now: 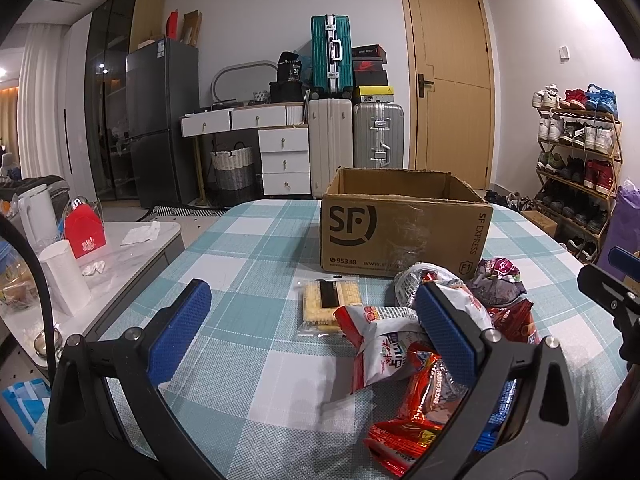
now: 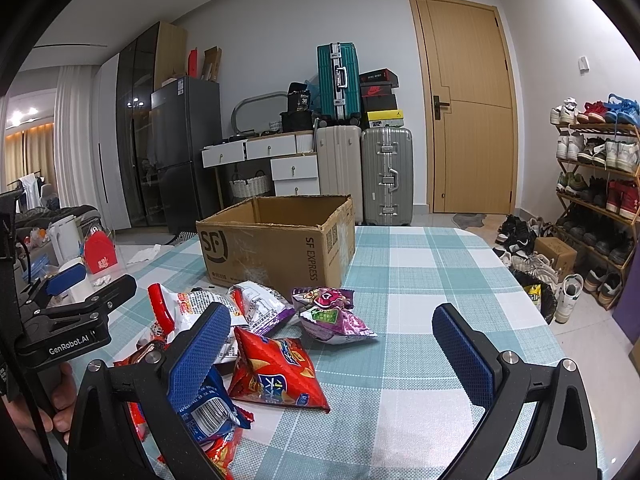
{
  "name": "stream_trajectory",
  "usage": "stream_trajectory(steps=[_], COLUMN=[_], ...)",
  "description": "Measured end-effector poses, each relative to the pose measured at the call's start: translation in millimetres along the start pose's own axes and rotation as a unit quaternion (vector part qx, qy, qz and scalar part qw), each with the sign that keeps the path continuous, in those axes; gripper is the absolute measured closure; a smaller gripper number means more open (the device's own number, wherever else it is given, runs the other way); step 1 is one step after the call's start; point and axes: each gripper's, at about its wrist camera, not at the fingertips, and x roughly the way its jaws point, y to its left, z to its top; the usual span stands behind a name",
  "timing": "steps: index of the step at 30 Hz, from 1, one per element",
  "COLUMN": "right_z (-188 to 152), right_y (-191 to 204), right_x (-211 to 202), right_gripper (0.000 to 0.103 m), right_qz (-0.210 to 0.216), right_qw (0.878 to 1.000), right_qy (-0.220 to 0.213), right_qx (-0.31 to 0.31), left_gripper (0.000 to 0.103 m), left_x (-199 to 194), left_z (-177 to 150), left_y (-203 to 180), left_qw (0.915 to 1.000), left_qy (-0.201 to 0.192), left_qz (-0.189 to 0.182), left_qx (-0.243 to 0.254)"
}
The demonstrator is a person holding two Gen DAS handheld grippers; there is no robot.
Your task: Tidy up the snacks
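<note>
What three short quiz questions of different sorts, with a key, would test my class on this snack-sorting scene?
1. True or false: the cardboard box already holds several snack packets.
2. Multiple choice: the cracker packet lies (A) inside the box, (B) on the checked tablecloth in front of the box, (C) between the left gripper's fingers.
3. Fill in: both the left gripper and the right gripper are ____, holding nothing.

Key:
1. False. The part of its inside that shows looks empty, and the snacks lie on the cloth.
2. B.
3. Open.
</note>
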Motion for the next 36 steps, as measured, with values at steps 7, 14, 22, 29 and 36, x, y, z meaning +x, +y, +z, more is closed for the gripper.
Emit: stream_trajectory(steps=[7, 14, 22, 29, 36], right_z=[0, -1, -8, -31, -38], right_y=[1, 0, 5, 29, 48], right_x=[2, -7, -15, 2, 29], right_gripper=[0.000, 0.000, 0.000, 0.000, 0.012], right_qz=[-0.001, 0.021, 0.128, 0.194, 0.179], right_qw=[1.000, 1.000, 0.987, 0.959, 0.950], right_qy=[0.002, -0.008, 0.064, 0.169, 0.224], right_qx=[-0.002, 0.012, 0.075, 0.121, 0.125], left_gripper=[0.001, 0.001, 0.001, 0.001, 0.001], left_x=[6, -7, -27, -45, -62], left_z=[0, 6, 11, -1, -15], left_y=[3, 5, 22, 50, 73], left_qw=[0.9999, 0.9997, 0.9996, 0.9985, 0.9977], left_qy=[0.012, -0.007, 0.010, 0.031, 0.044], left_qz=[0.000, -0.021, -0.024, -0.033, -0.033], left_qx=[-0.010, 0.005, -0.013, -0.032, -0.039])
